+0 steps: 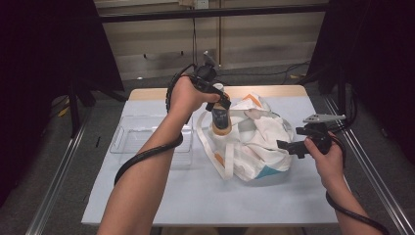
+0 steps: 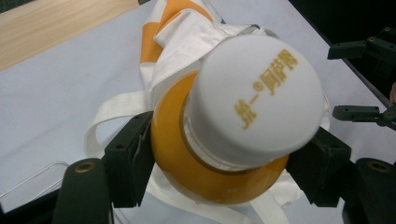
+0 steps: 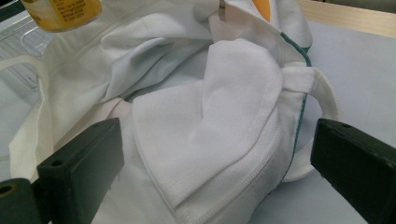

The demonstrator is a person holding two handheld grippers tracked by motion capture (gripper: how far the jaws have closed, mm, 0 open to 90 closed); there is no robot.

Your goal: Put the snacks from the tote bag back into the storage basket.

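Left gripper [image 1: 219,104] clamps orange bottle [image 2: 219,154] just below white cap [image 2: 259,98], bottle lifted above tote bag [image 1: 254,142]. Right gripper [image 1: 288,147] jaws spread, bag rim [image 3: 219,121] between, unpinched. Keep bottle upright, clear straps, carry toward clear tray [image 1: 128,137] left of bag.

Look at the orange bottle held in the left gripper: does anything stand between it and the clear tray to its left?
Nothing visible does. The left gripper holds the bottle above the white bag; the clear tray lies beside the bag, with bare table cover between.
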